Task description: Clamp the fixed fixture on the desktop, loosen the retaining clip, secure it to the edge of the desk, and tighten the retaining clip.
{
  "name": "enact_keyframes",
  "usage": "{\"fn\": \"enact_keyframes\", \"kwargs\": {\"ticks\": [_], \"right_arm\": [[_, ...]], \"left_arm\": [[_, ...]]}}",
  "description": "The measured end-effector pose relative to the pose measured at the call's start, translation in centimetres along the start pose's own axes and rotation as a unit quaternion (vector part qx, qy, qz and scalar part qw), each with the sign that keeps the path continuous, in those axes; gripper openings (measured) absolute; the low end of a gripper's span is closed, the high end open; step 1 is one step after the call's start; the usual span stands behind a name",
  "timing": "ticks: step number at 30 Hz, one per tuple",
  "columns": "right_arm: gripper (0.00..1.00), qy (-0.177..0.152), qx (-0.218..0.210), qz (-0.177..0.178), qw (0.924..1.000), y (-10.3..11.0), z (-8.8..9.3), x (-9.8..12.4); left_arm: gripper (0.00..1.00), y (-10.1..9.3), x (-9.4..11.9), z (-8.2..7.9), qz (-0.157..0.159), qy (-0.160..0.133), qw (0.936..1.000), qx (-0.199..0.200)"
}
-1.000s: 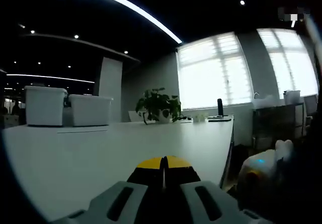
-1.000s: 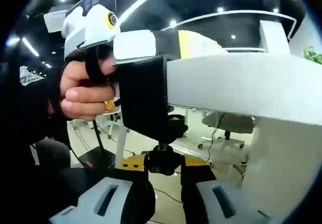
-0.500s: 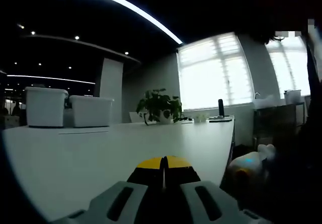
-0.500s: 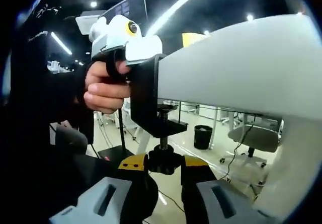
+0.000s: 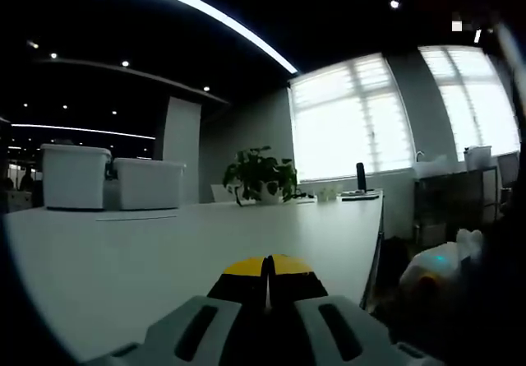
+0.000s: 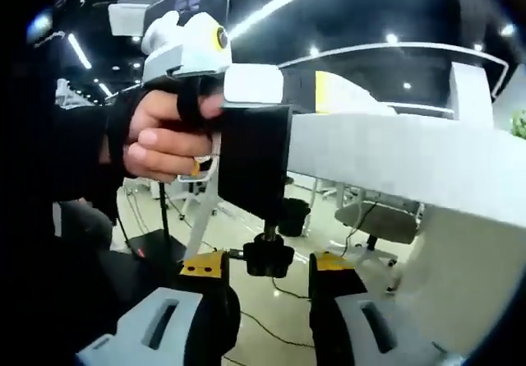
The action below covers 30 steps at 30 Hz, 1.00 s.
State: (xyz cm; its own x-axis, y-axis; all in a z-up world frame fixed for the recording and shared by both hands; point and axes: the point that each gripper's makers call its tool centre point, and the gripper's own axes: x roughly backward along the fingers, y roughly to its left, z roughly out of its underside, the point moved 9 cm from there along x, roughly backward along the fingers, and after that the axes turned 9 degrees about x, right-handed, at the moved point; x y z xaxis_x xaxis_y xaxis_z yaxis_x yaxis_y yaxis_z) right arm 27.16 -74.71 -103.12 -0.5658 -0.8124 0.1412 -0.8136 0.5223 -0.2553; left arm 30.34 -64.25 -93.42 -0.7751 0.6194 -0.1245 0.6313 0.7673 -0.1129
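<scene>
two white bins [image 5: 111,182], potted plant [image 5: 260,172], windows [image 5: 352,117].

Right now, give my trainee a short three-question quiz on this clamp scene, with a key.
1. True or false: the black clamp sits over the edge of the white desk.
2. Which part stands between the right gripper jaws? A) the clamp's black screw knob B) a potted plant C) a white bin
3. Fill the blank: in the left gripper view, the left gripper jaws are ____ (open/shut).

Key:
1. True. The clamp's body hangs at the desk edge, held from the far side by a hand.
2. A. The jaws stand apart on either side of the knob.
3. Shut. The yellow-tipped jaws meet over the desktop.
</scene>
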Motion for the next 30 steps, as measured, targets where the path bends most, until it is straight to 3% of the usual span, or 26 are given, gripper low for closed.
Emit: {"fn": "enact_keyframes", "kwargs": {"ticks": [4,6,10,11,15,18,22,25,30], "right_arm": [[0.45,0.027,-0.028,0.093,0.9949,1.8,-0.7,0.1],[0.48,0.035,-0.044,0.166,0.9846,2.5,-0.9,-0.2],[0.52,0.035,-0.068,0.243,0.9670,4.0,-1.7,-1.2],[0.54,0.036,-0.068,0.245,0.9666,4.5,-1.9,-1.5],[0.59,0.052,-0.096,0.282,0.9533,5.0,-1.5,-2.1],[0.60,0.062,-0.107,0.288,0.9495,4.9,-0.8,-2.1],[0.60,0.050,-0.117,0.298,0.9462,4.5,-1.1,-2.2],[0.60,0.048,-0.111,0.294,0.9482,4.6,-1.4,-2.6],[0.50,0.052,-0.126,0.295,0.9458,4.7,-1.1,-2.7]], "left_arm": [[0.01,0.0,0.0,-0.1,0.000,-0.001,1.0000,0.000],[0.01,0.0,0.1,-0.1,0.001,-0.004,1.0000,-0.002],[0.01,0.0,0.2,-0.1,0.002,-0.007,1.0000,-0.005],[0.01,0.0,0.2,-0.1,0.003,-0.008,1.0000,-0.005],[0.01,-0.1,0.4,-0.2,0.007,-0.010,0.9999,-0.007],[0.01,-0.1,0.4,-0.2,0.011,-0.010,0.9999,-0.007],[0.01,-0.1,0.5,-0.2,0.013,-0.011,0.9998,-0.009],[0.01,-0.1,0.5,-0.2,0.015,-0.009,0.9998,-0.007],[0.01,0.0,0.6,-0.2,0.016,-0.007,0.9998,-0.006]]}}
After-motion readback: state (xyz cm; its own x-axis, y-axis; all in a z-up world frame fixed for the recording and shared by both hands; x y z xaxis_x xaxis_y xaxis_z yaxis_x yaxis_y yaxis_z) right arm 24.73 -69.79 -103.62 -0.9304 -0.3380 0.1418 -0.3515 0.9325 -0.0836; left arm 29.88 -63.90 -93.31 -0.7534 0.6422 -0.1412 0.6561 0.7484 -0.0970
